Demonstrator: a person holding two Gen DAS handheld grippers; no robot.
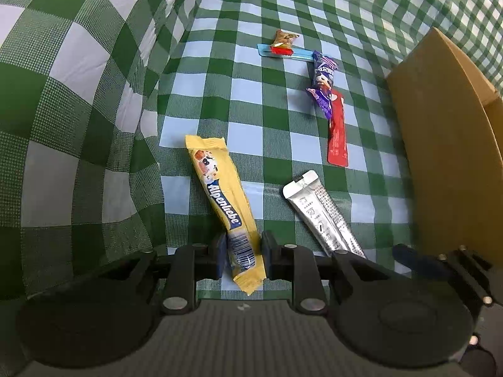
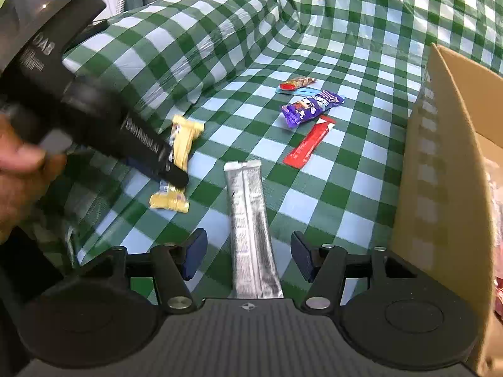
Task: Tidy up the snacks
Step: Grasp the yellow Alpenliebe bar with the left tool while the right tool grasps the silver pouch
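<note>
A yellow Alpenliebe stick pack (image 1: pixel 220 194) lies on the checked cloth with its near end between the pads of my left gripper (image 1: pixel 243 256), whose jaws stand close on either side of it. In the right wrist view the left gripper (image 2: pixel 171 169) is down on that yellow pack (image 2: pixel 180 144). A silver stick pack (image 2: pixel 250 226) lies lengthwise between the wide-open jaws of my right gripper (image 2: pixel 248 254), untouched. It also shows in the left wrist view (image 1: pixel 323 216). Farther off lie a red stick pack (image 2: pixel 309 143), a purple wrapper (image 2: pixel 306 108), a light blue stick (image 2: pixel 301 91) and a small candy (image 2: pixel 298 82).
An open cardboard box (image 2: pixel 446 157) stands at the right, its flap upright; it also shows in the left wrist view (image 1: pixel 446 132). The green and white checked cloth (image 2: pixel 330 198) rises in folds at the left and back.
</note>
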